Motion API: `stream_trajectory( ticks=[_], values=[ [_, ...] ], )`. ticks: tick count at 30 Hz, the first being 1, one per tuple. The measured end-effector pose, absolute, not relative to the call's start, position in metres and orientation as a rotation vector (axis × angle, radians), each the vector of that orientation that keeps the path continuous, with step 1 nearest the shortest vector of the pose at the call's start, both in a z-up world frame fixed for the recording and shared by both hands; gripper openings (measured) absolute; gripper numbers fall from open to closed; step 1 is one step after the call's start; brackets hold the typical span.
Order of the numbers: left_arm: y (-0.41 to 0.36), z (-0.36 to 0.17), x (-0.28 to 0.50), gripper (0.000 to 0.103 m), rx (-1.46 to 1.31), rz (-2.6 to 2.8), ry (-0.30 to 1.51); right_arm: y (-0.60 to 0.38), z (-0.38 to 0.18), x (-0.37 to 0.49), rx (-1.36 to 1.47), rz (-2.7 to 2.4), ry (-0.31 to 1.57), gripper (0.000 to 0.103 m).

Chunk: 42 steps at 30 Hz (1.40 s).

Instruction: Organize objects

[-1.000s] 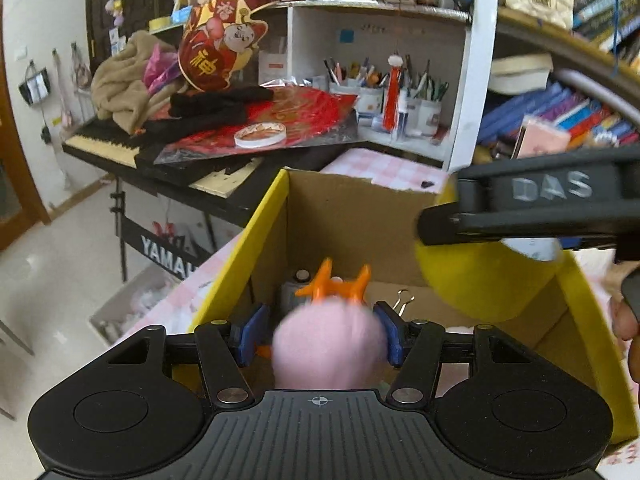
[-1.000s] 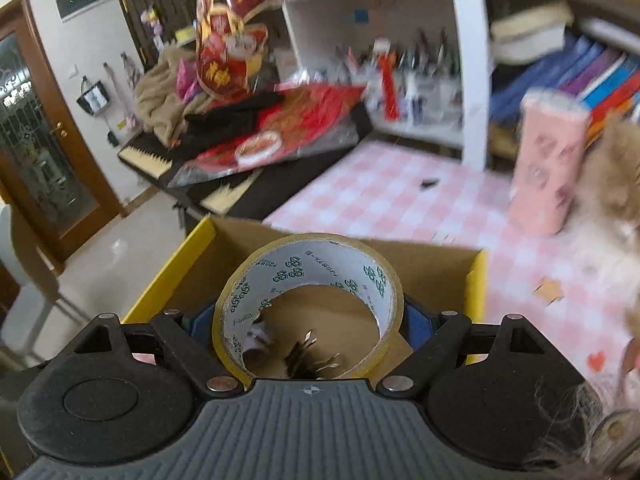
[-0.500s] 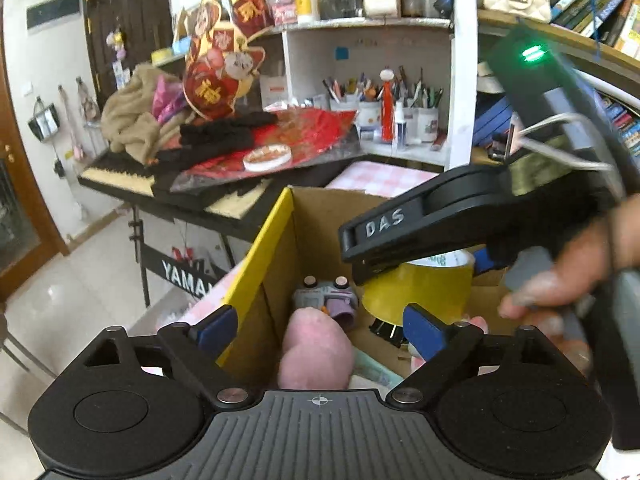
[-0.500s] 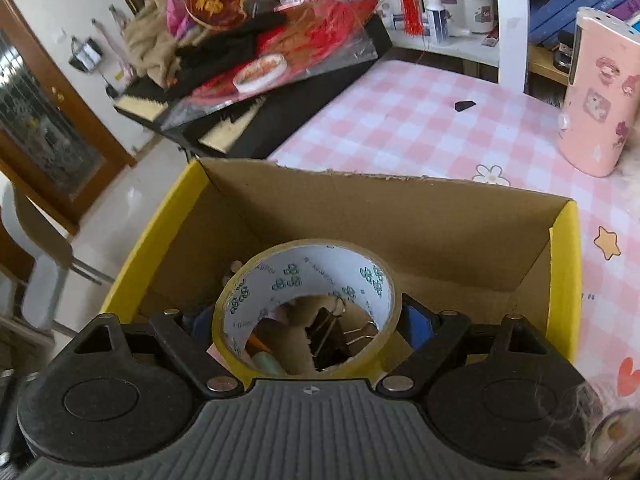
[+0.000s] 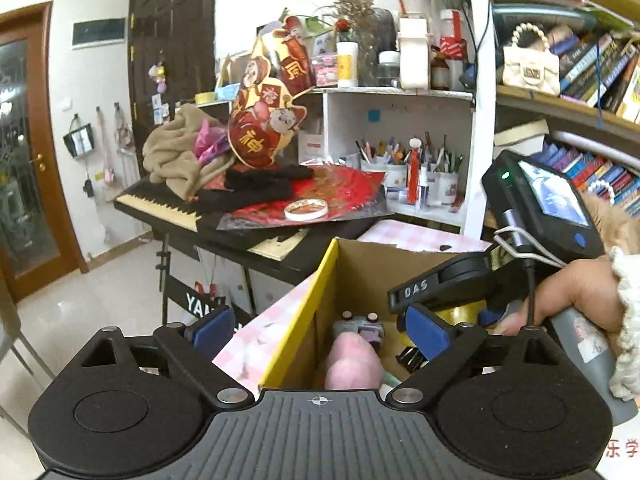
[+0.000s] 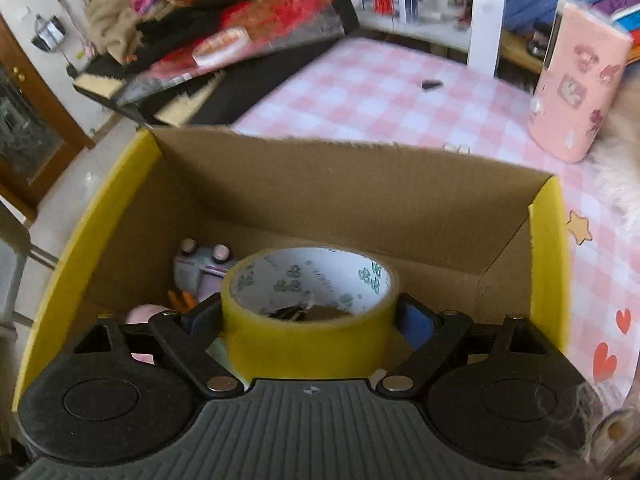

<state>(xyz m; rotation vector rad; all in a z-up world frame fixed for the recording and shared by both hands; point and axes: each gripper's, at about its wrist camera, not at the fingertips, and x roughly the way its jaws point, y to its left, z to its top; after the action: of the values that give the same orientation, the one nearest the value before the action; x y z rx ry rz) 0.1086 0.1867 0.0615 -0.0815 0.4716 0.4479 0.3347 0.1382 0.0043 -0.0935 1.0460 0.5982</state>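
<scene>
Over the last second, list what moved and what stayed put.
The left gripper let go of the pink toy; its jaws have just been opening and it backed off, leaving the toy in the cardboard box. The right gripper lowered the tape roll into the box. It stays clamped on the roll; the box has not shifted.

My left gripper (image 5: 318, 326) sat at the bottom of its frame, jaws wide, having just been opening, with nothing pressed between the pads. My right gripper (image 6: 310, 312) tilted steeply down at lower centre, its pads against both sides of the tape (image 6: 310, 304). My right hand (image 5: 576, 296) gripped its handle at right.
</scene>
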Motion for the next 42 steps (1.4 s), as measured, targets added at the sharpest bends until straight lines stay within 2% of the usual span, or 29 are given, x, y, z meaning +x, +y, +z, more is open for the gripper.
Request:
stream_trajectory(
  ticks=[7,17,23,29,37,42],
  values=[
    [0.2,0.061,0.088,0.095,-0.148,0.424,0.471,0.133,0.029,0.306,-0.134,0.579,0.925,0.095],
    [0.211,0.069,0.053,0.096,-0.191,0.368,0.428,0.078,0.081,0.229,-0.03,0.534,0.661,0.095],
    [0.208,0.072,0.036,0.096,-0.164,0.329,0.411,0.031,0.085,0.168,0.037,0.4,0.578,0.095],
    [0.191,0.053,0.014,0.099,-0.161,0.234,0.462,-0.005,0.058,0.093,0.016,0.24,0.573,0.095],
    [0.145,0.019,-0.009,0.099,-0.09,0.064,0.606,-0.055,0.013,0.01,0.064,0.006,0.708,0.095],
    [0.122,0.015,-0.014,0.099,-0.044,-0.009,0.646,-0.069,0.002,-0.013,0.084,-0.108,0.75,0.095]
  ],
)
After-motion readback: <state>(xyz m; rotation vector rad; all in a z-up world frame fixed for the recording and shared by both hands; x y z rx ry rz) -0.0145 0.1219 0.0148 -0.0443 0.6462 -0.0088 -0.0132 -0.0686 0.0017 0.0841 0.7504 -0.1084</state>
